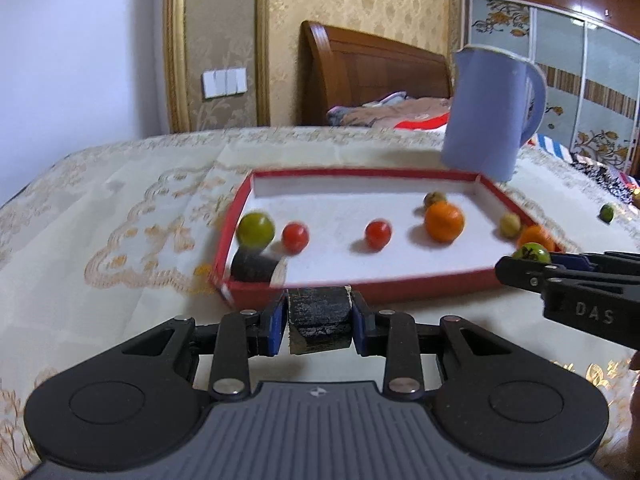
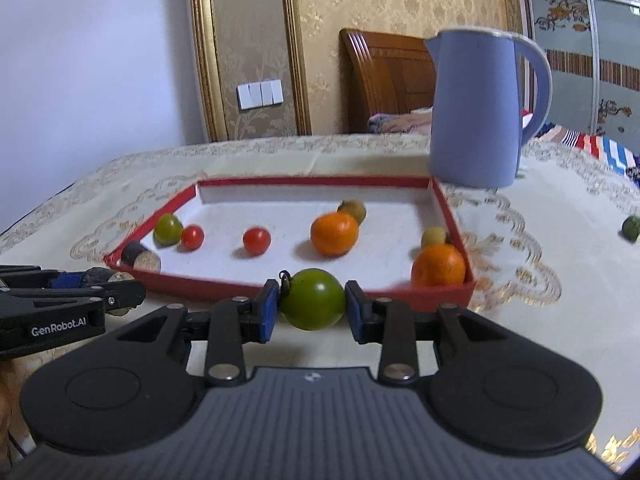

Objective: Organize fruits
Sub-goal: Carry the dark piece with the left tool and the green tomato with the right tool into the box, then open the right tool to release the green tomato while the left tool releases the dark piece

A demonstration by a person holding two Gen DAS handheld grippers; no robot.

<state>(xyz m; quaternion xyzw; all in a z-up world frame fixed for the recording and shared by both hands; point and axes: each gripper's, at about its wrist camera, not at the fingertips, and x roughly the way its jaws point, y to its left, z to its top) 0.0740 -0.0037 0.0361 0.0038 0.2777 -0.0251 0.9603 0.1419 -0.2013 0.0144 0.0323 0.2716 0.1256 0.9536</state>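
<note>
Grippers both loaded rn. Left gripper jaws pinch a dark cylinder chunk, bottom centre of the left view. Right gripper jaws clamp a green fruit, bottom centre of the right view, just short of the tray front wall. Imo clear that wall first, then release low over a bare patch btwn tomato and orange so nothing rolls. One green fruit by the right edge sits outside, past the tray.

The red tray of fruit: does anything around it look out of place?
One small green fruit lies alone on the tablecloth, right of the red tray, while the rest sit inside. A dark cut stub in the tray's near-left corner looks unlike the round fruits.
</note>
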